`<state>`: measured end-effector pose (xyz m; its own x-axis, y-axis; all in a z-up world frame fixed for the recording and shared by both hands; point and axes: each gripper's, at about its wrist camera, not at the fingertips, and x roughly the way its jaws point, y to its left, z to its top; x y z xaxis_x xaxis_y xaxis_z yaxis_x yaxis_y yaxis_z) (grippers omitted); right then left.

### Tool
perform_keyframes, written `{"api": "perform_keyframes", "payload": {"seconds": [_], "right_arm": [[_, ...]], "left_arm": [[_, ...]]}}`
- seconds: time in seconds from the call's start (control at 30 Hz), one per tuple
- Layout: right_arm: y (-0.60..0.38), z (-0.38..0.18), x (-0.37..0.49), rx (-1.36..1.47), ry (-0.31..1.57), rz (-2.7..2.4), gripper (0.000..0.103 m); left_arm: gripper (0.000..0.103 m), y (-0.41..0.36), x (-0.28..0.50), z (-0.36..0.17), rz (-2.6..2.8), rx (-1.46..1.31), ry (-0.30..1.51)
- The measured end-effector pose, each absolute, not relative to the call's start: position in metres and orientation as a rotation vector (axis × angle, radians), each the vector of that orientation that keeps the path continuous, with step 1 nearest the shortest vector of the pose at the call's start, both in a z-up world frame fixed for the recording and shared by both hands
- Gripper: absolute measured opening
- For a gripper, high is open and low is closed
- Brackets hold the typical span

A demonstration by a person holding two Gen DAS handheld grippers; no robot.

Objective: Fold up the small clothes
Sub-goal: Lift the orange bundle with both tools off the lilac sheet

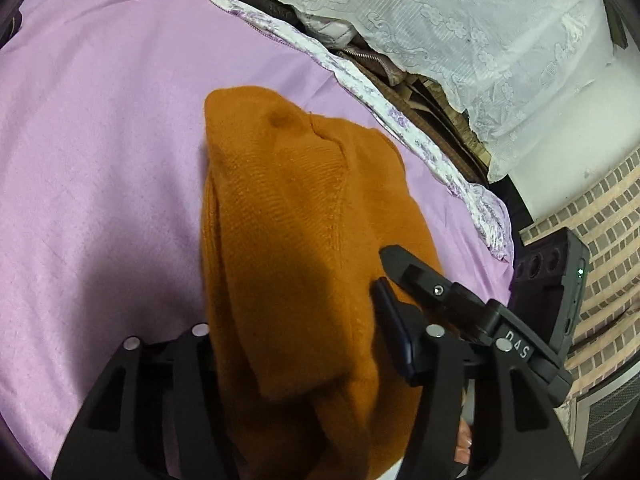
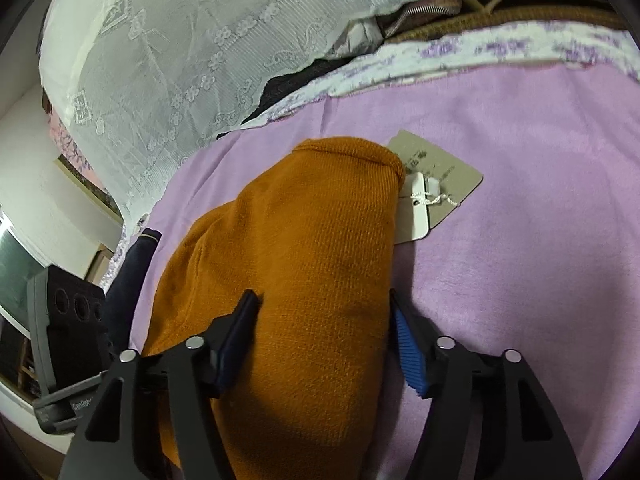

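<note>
An orange knit garment [image 1: 288,216] lies bunched lengthwise on the lilac sheet [image 1: 92,152]. In the left wrist view its near end fills my left gripper [image 1: 296,308]. The right pad presses its side and the fabric hides the left fingertip. In the right wrist view the same garment [image 2: 320,232] sits between the pads of my right gripper [image 2: 320,300], the left pad digging into the knit and the blue ribbed pad against its right edge. Paper tags [image 2: 436,184] on a string stick out beside its far end. One of the right gripper's fingers [image 1: 416,276] touches the garment just beside my left gripper.
A white lace cloth [image 2: 192,52] covers a pile of dark and brown textiles [image 1: 424,92] along the sheet's far floral border [image 2: 460,48]. Past the bed's edge lies a brick-patterned surface [image 1: 608,216]. A dark garment [image 2: 128,276] hangs at the sheet's left edge.
</note>
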<state>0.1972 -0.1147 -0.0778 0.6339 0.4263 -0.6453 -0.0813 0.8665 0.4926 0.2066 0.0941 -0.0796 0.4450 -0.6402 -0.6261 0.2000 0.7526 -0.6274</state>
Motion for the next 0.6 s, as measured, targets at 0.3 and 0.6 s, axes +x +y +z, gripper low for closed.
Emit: {"api": "perform_keyframes", "payload": {"seconds": [0.3, 0.6], "right_arm": [[-0.116, -0.076, 0.194, 0.453, 0.817, 0.307, 0.057], [-0.104, -0.057, 0.162, 0.343, 0.723, 0.277, 0.045]], "left_arm": [[0.042, 0.099, 0.198, -0.076, -0.555, -0.509, 0.942], [0.036, 0.091, 0.171, -0.062, -0.526, -0.434, 0.889]]}}
